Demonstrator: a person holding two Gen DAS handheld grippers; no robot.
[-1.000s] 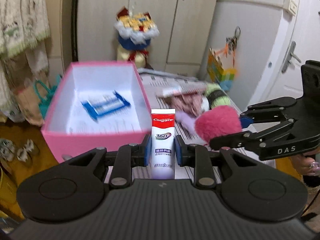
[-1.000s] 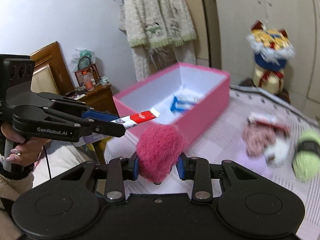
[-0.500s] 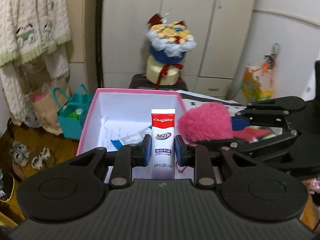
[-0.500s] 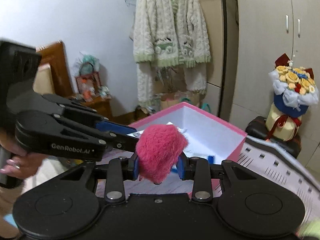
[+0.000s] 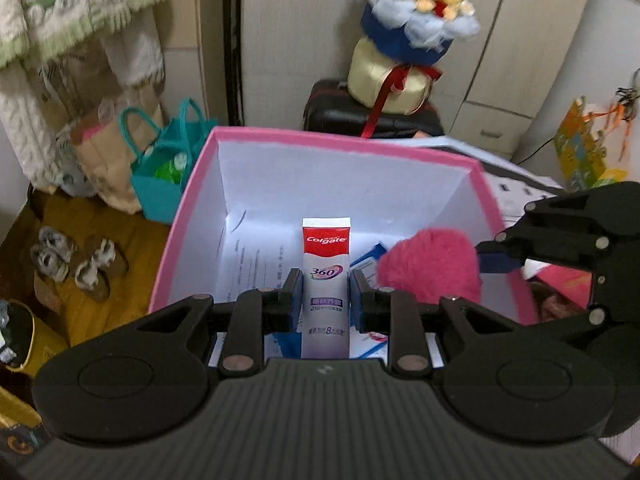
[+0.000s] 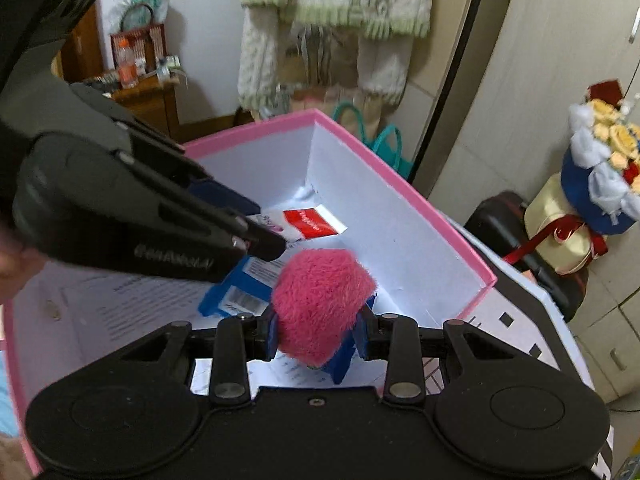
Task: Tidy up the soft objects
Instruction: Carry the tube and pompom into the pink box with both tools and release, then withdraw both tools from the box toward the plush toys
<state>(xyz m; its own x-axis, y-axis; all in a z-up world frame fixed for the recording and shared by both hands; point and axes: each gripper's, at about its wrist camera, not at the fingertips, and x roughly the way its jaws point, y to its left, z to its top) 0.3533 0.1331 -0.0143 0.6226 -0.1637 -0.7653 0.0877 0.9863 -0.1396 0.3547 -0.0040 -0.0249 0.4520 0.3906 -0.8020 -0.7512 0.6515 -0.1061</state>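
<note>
The left gripper [image 5: 326,296] sits at lower centre of its own view, jaws drawn narrow and pressing both sides of an upright toothpaste tube [image 5: 326,280], whose red-and-white top stands above the open pink box [image 5: 188,200]. The box fills mid-frame; its pink rim runs from the left edge up to a far corner at upper centre and down the right side, and its white inner walls leave open floor to the left of the tube, where a printed sheet [image 5: 256,260] lies flat. At right of this view the right gripper [image 5: 486,258] comes in from the frame's edge with a fluffy pink ball [image 5: 432,268] at its tips, just beside the tube and inside the box's right rim. The right wrist view shows that grip closely: the jaws stand partly closed with blue pads squeezing the ball [image 6: 322,304] at lower centre, over the box interior. Only here does a blue and white packet [image 6: 240,292] show plainly on the box floor, under the ball and the tube [image 6: 308,222]. The left gripper [image 6: 264,240] crosses from upper left. The box's [image 6: 400,184] far corner lies at upper centre, its right rim slanting down to mid-right. Only the left view shows the shoes [image 5: 76,264] on the floor at far left.
</note>
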